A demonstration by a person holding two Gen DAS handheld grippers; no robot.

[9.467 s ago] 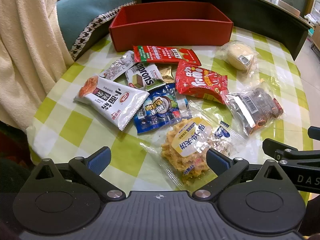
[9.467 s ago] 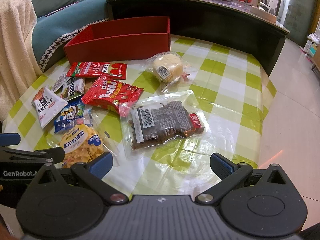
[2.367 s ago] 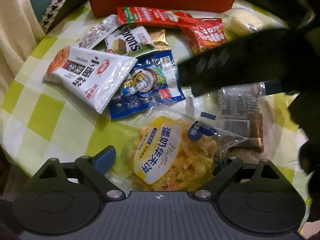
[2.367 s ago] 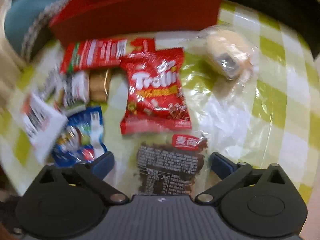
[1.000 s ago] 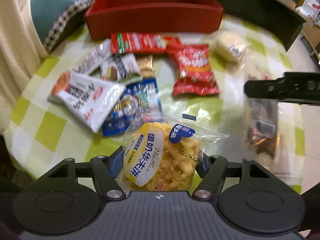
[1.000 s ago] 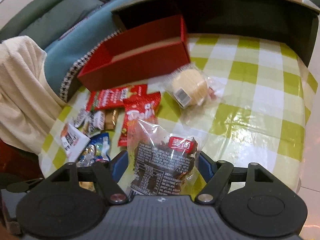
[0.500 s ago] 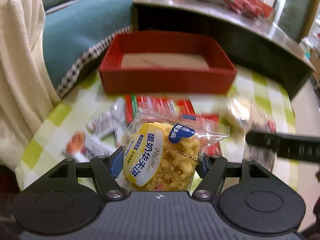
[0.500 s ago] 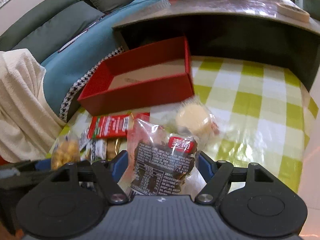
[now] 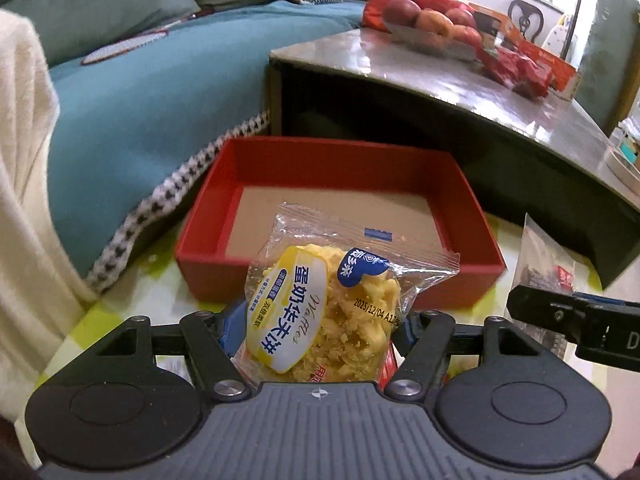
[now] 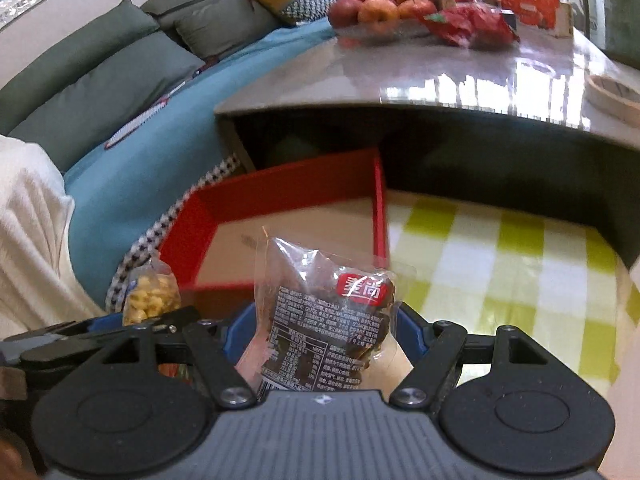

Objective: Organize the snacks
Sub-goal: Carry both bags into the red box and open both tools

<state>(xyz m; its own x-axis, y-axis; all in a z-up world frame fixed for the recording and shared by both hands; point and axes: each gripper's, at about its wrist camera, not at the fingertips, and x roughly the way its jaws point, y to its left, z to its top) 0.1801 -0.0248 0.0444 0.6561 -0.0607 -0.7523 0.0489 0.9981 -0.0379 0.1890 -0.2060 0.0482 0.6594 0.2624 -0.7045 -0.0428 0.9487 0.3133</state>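
Left gripper clenched on the yellow waffle packet, blue pads pressed to both sides of the clear wrapper, packet held upright and lifted clear of the checked tablecloth, just short of the near wall of the red box. Right gripper likewise clamped on the dark snack packet, a transparent bag with a red label and a printed nutrition panel, raised in front of the same red box, near its right-hand end wall. Seen from the right wrist, waffle packet off to the left of the box's near corner; seen from the left wrist, dark snack packet beyond the box's right corner, with the black finger of the other tool just below it. Box open-topped, brown cardboard floor bare, sitting at the far edge of the green-and-white cloth. Behind the box, a dark low table with a glossy grey top; on that top, a dish of red apples and red snack bags. Left of the box, a teal sofa cover with a houndstooth trim touching the box's left corner, and further left a cream blanket. Under the left tool, nearer than the box, a sliver of a red wrapper, too hidden to identify
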